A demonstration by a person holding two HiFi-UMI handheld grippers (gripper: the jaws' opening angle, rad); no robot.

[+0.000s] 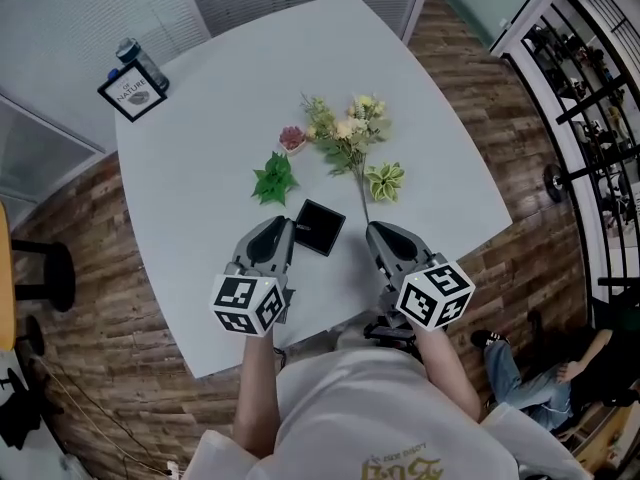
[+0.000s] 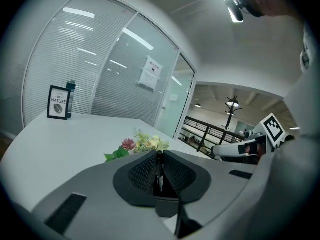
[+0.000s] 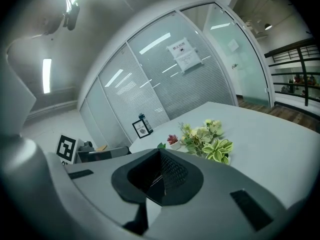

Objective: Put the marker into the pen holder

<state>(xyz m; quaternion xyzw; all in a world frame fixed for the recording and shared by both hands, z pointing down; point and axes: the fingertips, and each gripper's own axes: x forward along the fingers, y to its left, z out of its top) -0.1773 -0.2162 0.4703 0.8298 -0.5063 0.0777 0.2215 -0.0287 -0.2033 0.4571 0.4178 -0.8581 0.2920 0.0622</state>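
Left gripper [image 1: 283, 230] fingers [image 2: 142, 174] clamp the upright marker [image 2: 159, 170], pen holder [image 1: 320, 227] just ahead-right on desk [image 1: 220, 98], nearer left; right gripper [image 1: 378, 236] fingers closed, empty.

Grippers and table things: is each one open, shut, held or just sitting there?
left gripper: shut on the marker
marker: gripped between the left jaws, not in the pen holder
right gripper: shut, empty
pen holder: standing on the table, open top up
bottle: upright, capped

right tool [image 3: 161, 155] | jaws together, nothing between | flowers [image 3: 205, 140] ahead on table [image 3: 280, 144]
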